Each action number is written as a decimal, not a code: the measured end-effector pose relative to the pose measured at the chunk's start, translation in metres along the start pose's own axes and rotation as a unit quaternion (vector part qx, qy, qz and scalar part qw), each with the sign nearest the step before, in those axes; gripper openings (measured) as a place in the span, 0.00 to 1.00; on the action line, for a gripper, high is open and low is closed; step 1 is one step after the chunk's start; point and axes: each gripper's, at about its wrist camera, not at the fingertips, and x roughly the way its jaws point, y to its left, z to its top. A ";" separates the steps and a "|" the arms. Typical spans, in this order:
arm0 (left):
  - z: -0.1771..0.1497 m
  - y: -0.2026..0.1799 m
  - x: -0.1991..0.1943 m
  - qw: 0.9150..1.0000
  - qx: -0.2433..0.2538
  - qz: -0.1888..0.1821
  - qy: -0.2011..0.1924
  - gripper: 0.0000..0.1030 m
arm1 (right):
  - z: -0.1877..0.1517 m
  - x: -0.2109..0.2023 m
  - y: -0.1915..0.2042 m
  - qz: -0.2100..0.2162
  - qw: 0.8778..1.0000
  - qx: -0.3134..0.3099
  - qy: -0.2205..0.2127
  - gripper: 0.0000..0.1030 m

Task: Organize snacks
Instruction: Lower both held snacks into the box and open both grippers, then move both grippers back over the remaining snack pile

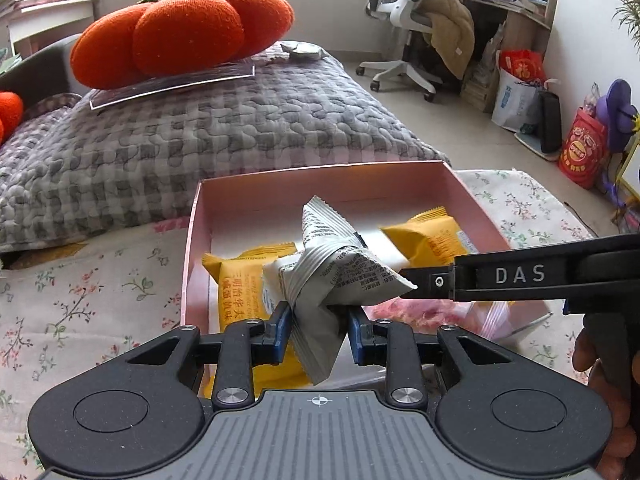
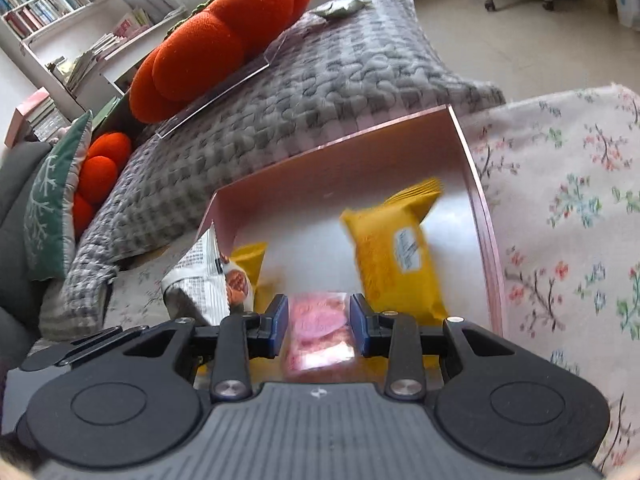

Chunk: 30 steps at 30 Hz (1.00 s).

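Note:
A pink open box [image 1: 192, 236] lies on the floral cloth and also shows in the right wrist view [image 2: 486, 216]. Two yellow snack packs [image 1: 236, 292] [image 1: 432, 236] lie inside it. My left gripper [image 1: 318, 326] is shut on a grey-white printed snack packet [image 1: 336, 276] and holds it over the box's near side. My right gripper [image 2: 319, 326] comes in from the right in the left wrist view [image 1: 424, 280]. It is shut on a pink snack bag [image 2: 318, 334] at the box's near edge. The grey packet shows at its left [image 2: 200, 276].
A grey quilted blanket [image 1: 200, 136] with a big orange pumpkin cushion [image 1: 180, 36] lies behind the box. An office chair [image 1: 404, 12], bags [image 1: 516, 92] and a desk stand at the far right. Floral cloth [image 2: 572, 208] spreads around the box.

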 end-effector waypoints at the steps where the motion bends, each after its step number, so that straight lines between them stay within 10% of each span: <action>1: 0.000 0.001 0.002 1.000 -0.001 0.001 0.000 0.27 | 0.000 0.001 0.001 -0.004 1.000 -0.004 -0.002 0.30; 9: 0.002 0.003 -0.005 1.000 0.011 -0.004 -0.003 0.32 | 0.006 -0.011 0.013 -0.015 0.999 -0.045 -0.022 0.35; 11: 0.004 0.006 -0.012 1.000 0.003 -0.007 -0.007 0.34 | 0.008 -0.020 0.017 -0.021 0.998 -0.058 -0.031 0.56; 22: 0.006 0.033 -0.044 0.998 -0.061 0.019 -0.008 0.39 | 0.011 -0.066 0.036 -0.087 0.983 -0.134 -0.095 0.99; 30: -0.010 0.037 -0.071 0.995 -0.084 0.048 0.005 0.43 | 0.001 -0.084 0.051 -0.148 0.965 -0.186 -0.114 1.00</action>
